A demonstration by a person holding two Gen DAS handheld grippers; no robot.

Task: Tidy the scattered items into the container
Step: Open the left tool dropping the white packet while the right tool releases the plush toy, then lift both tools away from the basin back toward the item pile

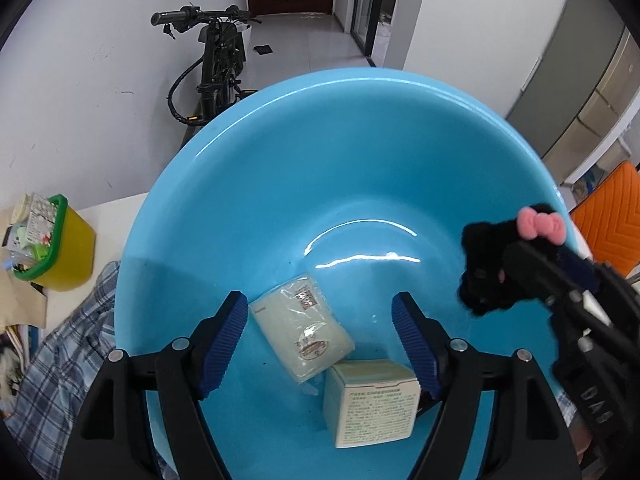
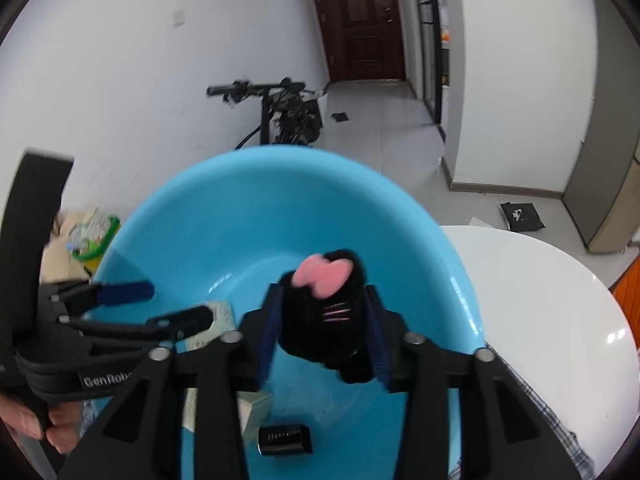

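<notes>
Left gripper (image 1: 320, 344) of mine hangs over the blue basin (image 1: 248, 184) with its jaws spread wide and nothing between the blue pads; below the gap, on the basin floor, lies a clear-wrapped pale packet (image 1: 300, 332), and touching its near corner sits a pale green box (image 1: 372, 400) with printed text on its side. From my right wrist view, a small black box (image 2: 285, 439) lies on the basin floor just beside the pale green box, nearer to me. Further right over the basin, my right gripper (image 2: 322, 332) has a black plush toy (image 2: 324, 320) with a pink bow between its fingers, held above the basin floor toward the right wall. I can't tell whether the pads press on it or only flank it. Left of the basin stands a yellow bin (image 1: 60, 248) with a green rim, full of scraps. Checked cloth (image 1: 68, 352) lies under the basin's left edge. Right of the basin, the white table (image 2: 540, 312) curves away.
</notes>
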